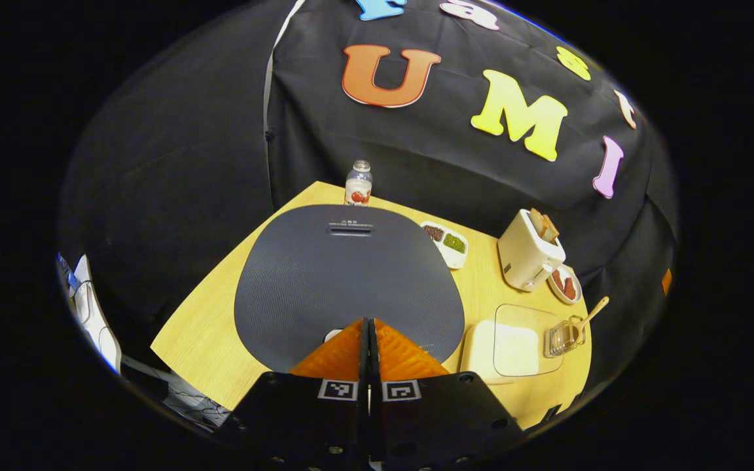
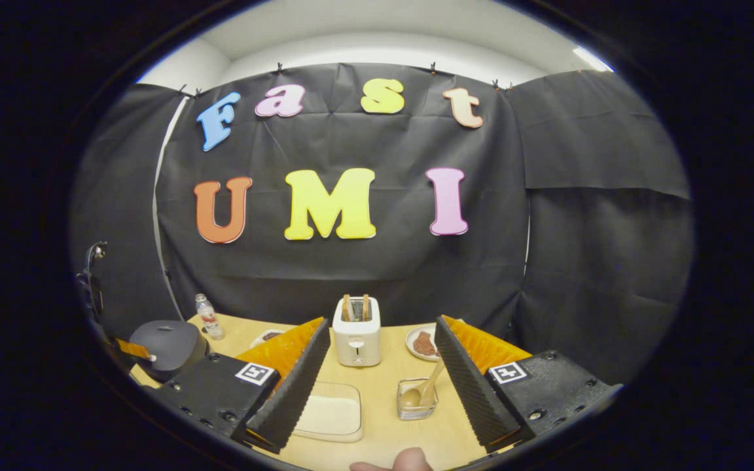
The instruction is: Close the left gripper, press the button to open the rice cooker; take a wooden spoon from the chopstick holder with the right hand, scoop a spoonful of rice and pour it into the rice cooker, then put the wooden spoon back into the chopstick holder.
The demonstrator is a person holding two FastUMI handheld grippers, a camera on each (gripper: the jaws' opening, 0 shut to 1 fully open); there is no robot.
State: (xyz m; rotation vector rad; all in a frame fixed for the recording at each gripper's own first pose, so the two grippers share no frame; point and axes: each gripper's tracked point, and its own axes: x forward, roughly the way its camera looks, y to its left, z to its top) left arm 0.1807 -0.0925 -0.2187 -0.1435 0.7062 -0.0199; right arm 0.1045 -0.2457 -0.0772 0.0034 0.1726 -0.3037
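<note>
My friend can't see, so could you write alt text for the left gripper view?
The closed tongs hover over the shut rice cooker on a wooden table; to the right stand a toaster and a wooden spoon in its clear holder.

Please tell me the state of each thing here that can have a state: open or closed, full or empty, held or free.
rice cooker: lid closed.
left tongs: shut, holding nothing, above the cooker's front edge.
right tongs: open, holding nothing.
wooden spoon: free, standing tilted in the chopstick holder.
toaster: bread slices in its slots.
rice box: lid on.
bottle: capped, upright.
</note>
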